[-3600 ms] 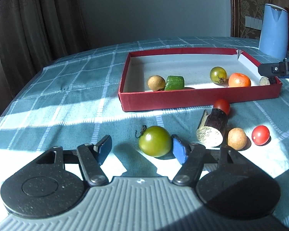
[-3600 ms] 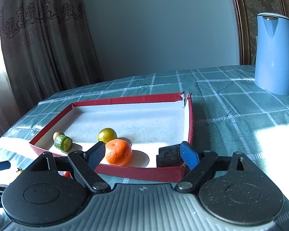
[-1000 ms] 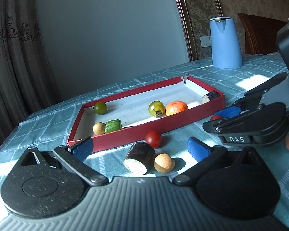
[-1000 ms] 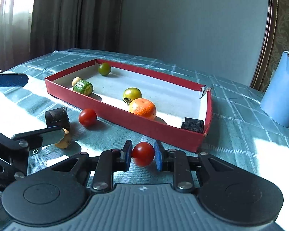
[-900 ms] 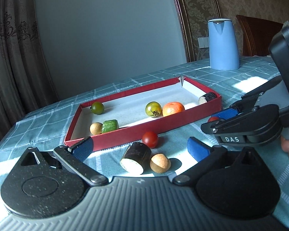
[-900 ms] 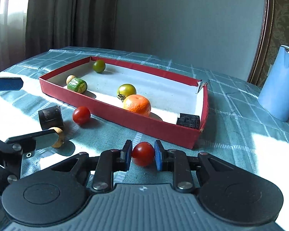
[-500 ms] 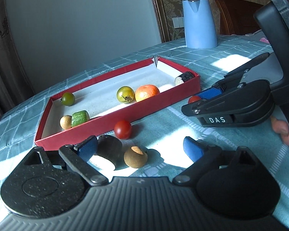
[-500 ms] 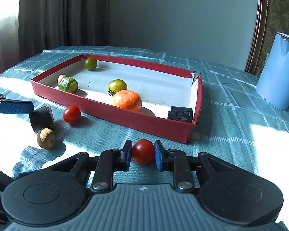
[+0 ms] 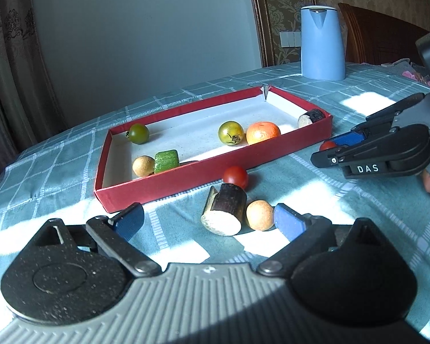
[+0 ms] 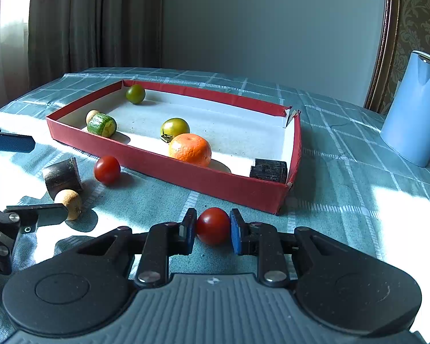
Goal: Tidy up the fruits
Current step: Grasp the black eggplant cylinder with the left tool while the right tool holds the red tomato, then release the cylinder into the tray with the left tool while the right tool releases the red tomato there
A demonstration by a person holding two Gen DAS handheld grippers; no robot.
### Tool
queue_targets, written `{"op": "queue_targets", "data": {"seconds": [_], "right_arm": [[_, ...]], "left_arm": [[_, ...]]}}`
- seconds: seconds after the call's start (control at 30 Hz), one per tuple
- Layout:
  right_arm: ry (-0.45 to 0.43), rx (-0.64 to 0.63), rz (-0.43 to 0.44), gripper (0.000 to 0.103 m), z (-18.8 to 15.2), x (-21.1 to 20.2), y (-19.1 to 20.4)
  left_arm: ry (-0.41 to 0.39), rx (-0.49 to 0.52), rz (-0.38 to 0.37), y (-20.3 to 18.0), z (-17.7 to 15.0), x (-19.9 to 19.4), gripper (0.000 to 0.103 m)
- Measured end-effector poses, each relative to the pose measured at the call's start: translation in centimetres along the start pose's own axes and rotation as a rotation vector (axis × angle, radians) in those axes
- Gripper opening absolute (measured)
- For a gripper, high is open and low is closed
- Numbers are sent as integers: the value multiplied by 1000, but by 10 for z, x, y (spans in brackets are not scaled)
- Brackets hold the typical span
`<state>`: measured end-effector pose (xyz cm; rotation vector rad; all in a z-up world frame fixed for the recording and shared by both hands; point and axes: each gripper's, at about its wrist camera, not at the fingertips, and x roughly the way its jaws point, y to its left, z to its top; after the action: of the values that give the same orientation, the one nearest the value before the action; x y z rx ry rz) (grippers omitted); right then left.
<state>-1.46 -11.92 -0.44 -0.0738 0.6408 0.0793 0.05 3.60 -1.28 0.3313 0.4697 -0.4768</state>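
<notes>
A red box (image 9: pixel 146 192) (image 10: pixel 203 182) on the table holds two green tomatoes, an orange (image 10: pixel 189 149), a cucumber piece (image 10: pixel 101 125), a tan ball and a dark eggplant piece (image 10: pixel 269 170). My right gripper (image 10: pixel 212 230) is shut on a red cherry tomato (image 10: pixel 212 226) just in front of the box; it also shows in the left wrist view (image 9: pixel 328 145). My left gripper (image 9: pixel 209 219) is open and empty, low over the table. Just ahead of it lie an eggplant piece (image 9: pixel 225 213), a tan ball (image 9: pixel 259 215) and a second red tomato (image 9: pixel 235 176).
A blue kettle (image 9: pixel 321 43) (image 10: pixel 415 109) stands on the checked teal tablecloth behind and to the right of the box. A wooden chair (image 9: pixel 378 37) is at the far right. Curtains hang at the left.
My left gripper has swung so the eggplant piece and tan ball now sit between its open fingers. My right gripper, still holding the red tomato, has stayed near the box's front corner.
</notes>
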Motion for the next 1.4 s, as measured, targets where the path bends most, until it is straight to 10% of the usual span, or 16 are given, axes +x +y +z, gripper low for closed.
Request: {"op": "queue_targets", "data": {"seconds": [0.43, 0.7, 1.4], "right_arm": [[-3, -9, -6, 24, -1, 0, 1], [-8, 7, 3, 24, -1, -2, -1], [-138, 17, -52, 24, 34, -11, -16]], "left_arm": [[67, 87, 157, -15, 9, 32, 94], [77, 18, 15, -15, 10, 28, 33], [-38, -61, 246, -4, 50, 30, 31]]}}
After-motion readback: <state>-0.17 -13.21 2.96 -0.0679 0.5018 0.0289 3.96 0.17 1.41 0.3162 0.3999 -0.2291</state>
